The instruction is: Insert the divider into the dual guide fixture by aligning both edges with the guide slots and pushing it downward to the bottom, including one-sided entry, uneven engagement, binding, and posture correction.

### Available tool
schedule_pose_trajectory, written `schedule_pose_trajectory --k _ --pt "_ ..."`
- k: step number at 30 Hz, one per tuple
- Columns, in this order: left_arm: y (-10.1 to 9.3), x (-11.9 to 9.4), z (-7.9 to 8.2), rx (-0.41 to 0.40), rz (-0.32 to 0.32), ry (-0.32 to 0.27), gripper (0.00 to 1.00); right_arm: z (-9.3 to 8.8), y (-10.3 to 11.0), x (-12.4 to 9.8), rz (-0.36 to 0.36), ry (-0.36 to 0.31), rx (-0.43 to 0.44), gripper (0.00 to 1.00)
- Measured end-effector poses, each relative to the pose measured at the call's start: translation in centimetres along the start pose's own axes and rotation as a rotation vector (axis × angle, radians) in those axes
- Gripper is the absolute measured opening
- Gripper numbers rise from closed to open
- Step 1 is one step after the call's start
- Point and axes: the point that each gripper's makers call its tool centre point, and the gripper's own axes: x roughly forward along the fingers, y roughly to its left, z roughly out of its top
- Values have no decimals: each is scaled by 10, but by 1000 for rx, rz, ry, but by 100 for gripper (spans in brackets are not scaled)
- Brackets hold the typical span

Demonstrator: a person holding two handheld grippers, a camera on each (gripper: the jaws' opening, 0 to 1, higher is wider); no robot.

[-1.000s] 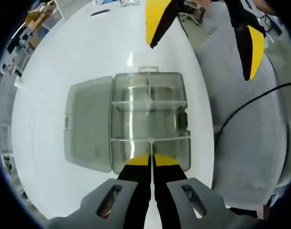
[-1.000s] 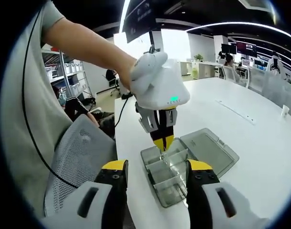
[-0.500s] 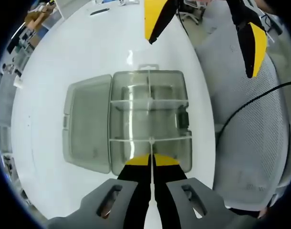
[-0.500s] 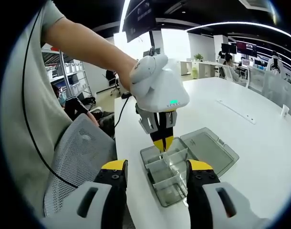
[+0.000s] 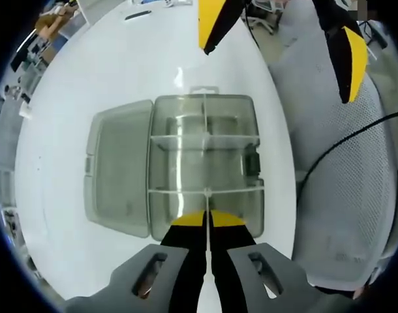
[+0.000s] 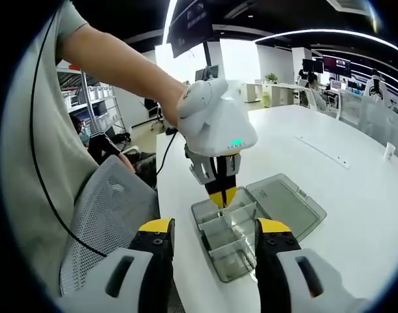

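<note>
A clear plastic box (image 5: 235,163) sits with its lid (image 5: 117,169) folded open on the white table (image 5: 121,72). Two cross partitions split its inside. My left gripper (image 5: 207,220) is shut on a thin clear divider (image 5: 207,203), seen edge-on, at the near end of the box. In the right gripper view the left gripper (image 6: 220,195) points down into the box (image 6: 235,251), its yellow tips pinched on the divider. My right gripper (image 6: 214,228) hovers open, near the box, touching nothing. Its yellow jaws show apart at the top of the left gripper view (image 5: 280,39).
A grey mesh chair (image 5: 342,163) stands by the table's edge, a black cable (image 5: 329,153) trailing across it. A person's arm (image 6: 114,59) reaches in to the left gripper. The open lid (image 6: 287,202) lies beyond the box. Desks and shelves stand far behind.
The box looks slightly larger in the left gripper view, so that gripper has edged a little closer with the divider. The right gripper stays open and still.
</note>
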Motion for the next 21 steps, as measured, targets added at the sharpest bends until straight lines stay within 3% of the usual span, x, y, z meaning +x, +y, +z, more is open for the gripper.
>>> schedule_pose_trajectory --k 21 --pt "0 2 -1 -13 -11 -8 0 0 0 -1 -1 -1 -1 46"
